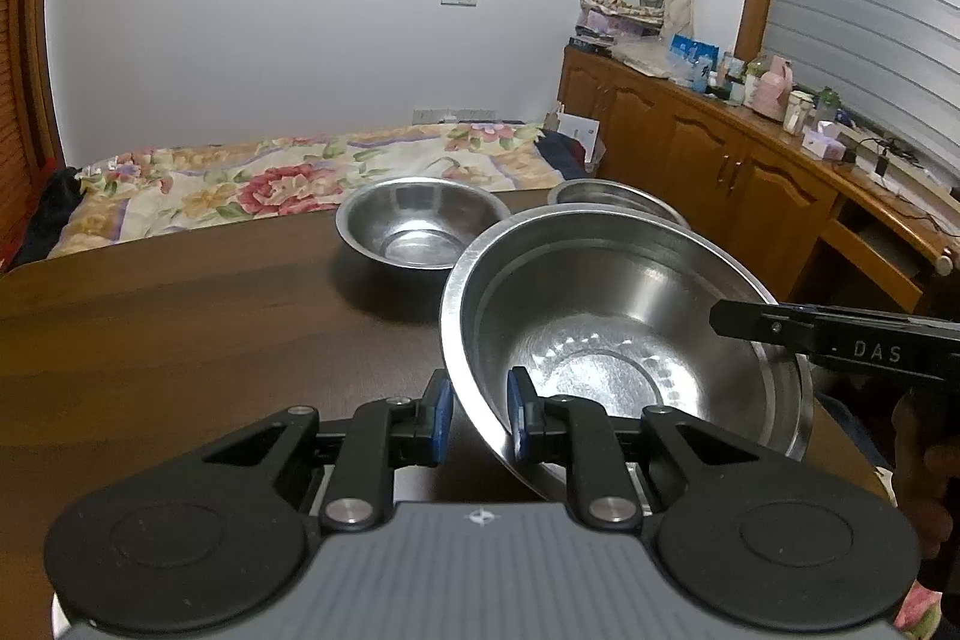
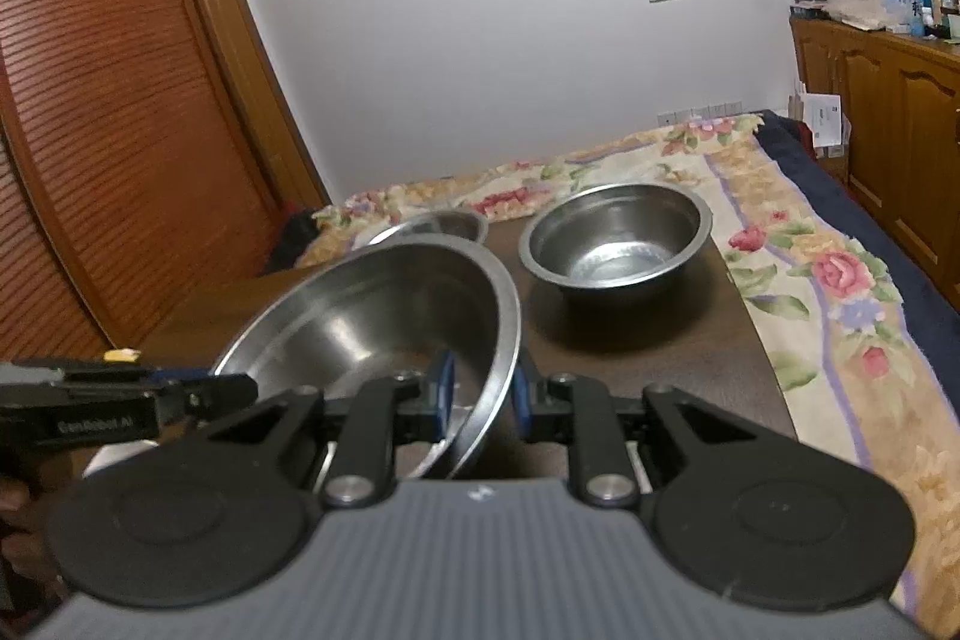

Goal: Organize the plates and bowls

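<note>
Left claw (image 1: 479, 415) gripping large steel bowl (image 1: 624, 334) rim, right claw (image 2: 480, 394) likewise, "DAS" lettering

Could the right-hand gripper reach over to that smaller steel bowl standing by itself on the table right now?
Probably not yet. The right gripper has its jaws on the rim of the large shallow steel bowl, shared with the left gripper. The path to the smaller deep steel bowl looks free, but its jaws are occupied.

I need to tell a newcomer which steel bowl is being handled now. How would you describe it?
Start at the dark wooden table in front of the flowered bed. Three steel bowls are there; take the widest, nearest one, the large bowl. Unlike its neighbours, it is tilted, with left tongs and right tongs straddling opposite sides of its rim.
</note>
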The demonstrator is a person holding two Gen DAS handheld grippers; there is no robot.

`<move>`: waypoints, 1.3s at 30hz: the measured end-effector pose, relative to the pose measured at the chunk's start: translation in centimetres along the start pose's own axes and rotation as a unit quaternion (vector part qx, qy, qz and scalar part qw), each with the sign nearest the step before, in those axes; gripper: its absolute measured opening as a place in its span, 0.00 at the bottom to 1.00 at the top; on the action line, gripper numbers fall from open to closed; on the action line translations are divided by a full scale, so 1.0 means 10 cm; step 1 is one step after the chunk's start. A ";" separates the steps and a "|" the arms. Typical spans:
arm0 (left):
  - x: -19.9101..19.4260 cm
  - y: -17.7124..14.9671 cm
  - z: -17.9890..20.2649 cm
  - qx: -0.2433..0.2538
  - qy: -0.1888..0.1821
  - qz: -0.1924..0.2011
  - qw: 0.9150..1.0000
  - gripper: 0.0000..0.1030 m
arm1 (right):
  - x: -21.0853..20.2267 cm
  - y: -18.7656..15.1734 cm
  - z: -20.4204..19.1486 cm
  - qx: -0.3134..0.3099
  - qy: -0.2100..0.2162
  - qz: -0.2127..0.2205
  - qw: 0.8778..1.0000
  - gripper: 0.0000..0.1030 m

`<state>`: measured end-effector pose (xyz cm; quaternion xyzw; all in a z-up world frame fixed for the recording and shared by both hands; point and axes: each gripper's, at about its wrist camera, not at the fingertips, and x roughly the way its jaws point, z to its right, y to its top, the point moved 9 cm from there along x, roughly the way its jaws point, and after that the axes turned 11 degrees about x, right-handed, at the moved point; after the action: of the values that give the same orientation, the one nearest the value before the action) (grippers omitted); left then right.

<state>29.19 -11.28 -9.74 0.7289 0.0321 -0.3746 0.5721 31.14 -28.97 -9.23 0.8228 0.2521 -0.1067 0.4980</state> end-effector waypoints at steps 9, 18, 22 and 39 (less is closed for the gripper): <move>-0.38 -0.19 0.24 0.020 0.007 0.022 1.000 0.21 | -0.28 -0.23 0.01 0.016 0.001 0.014 1.000 0.21; -0.45 -0.40 0.37 0.021 0.001 0.024 1.000 0.21 | -0.42 -0.46 0.10 0.007 -0.004 0.017 1.000 0.21; -0.43 -0.48 0.41 0.014 0.004 0.020 1.000 0.21 | -0.47 -0.53 0.10 -0.009 -0.009 0.020 1.000 0.22; -0.39 -0.61 0.41 0.004 0.005 0.008 1.000 0.22 | -0.45 -0.63 0.13 -0.013 -0.010 0.011 1.000 0.22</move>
<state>21.44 -11.18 -12.72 0.7331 0.0277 -0.3667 0.5721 24.11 -29.14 -12.80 0.8179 0.2394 -0.1063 0.5123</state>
